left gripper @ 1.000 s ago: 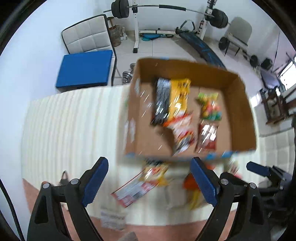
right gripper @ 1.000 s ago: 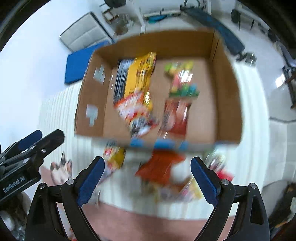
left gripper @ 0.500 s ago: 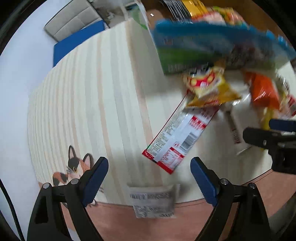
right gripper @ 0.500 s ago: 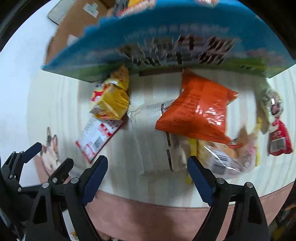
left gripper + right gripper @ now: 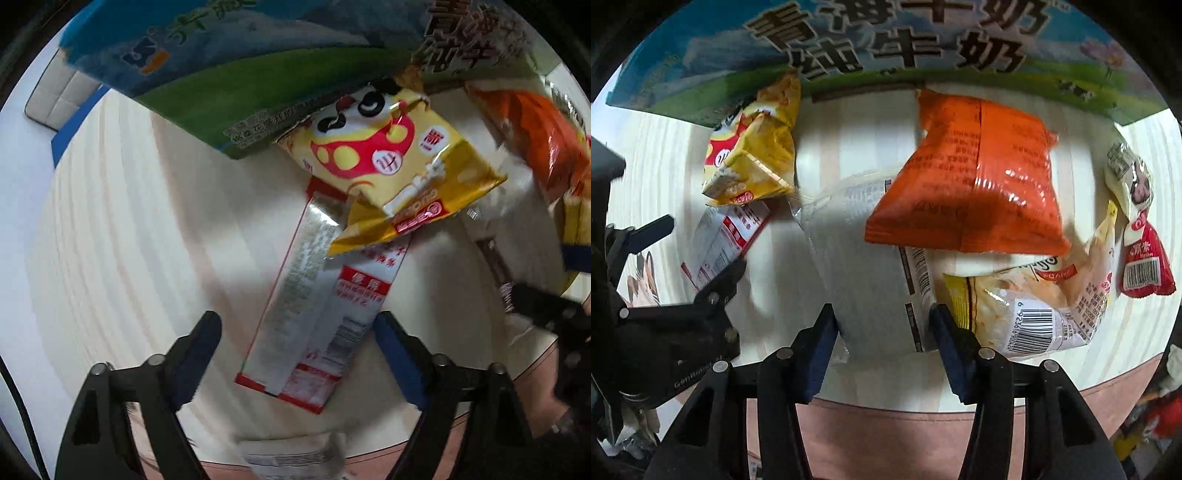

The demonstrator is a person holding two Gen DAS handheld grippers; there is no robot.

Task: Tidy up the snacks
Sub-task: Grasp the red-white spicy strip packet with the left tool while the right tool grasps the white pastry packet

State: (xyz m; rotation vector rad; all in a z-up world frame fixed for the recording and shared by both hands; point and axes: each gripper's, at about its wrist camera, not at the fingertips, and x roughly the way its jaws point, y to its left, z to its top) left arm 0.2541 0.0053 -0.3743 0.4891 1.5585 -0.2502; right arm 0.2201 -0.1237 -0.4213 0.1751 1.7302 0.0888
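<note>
My left gripper (image 5: 299, 332) points down at the table, and its jaws are closing. A flat red-and-white packet (image 5: 317, 302) lies between the fingers, and the left pad is still clear of it. A yellow snack bag (image 5: 388, 162) overlaps the packet's far end. My right gripper (image 5: 884, 325) is closing on a white packet (image 5: 864, 251), with both blue pads against its long edges. An orange bag (image 5: 971, 177) lies across that packet's far end. The printed blue-and-green wall of the snack box (image 5: 886, 44) rises just behind the pile.
A clear bag with a barcode (image 5: 1034, 306) and a small red-and-white sachet (image 5: 1141, 243) lie at the right. The pale wooden table (image 5: 129, 221) ends close below the grippers, where a paper label (image 5: 291, 454) hangs. A cat picture (image 5: 642, 280) is at the left.
Both grippers have dropped from above the box to the loose snacks in front of it. Each pair of jaws has narrowed, the left around the red-and-white packet, the right around the white one.
</note>
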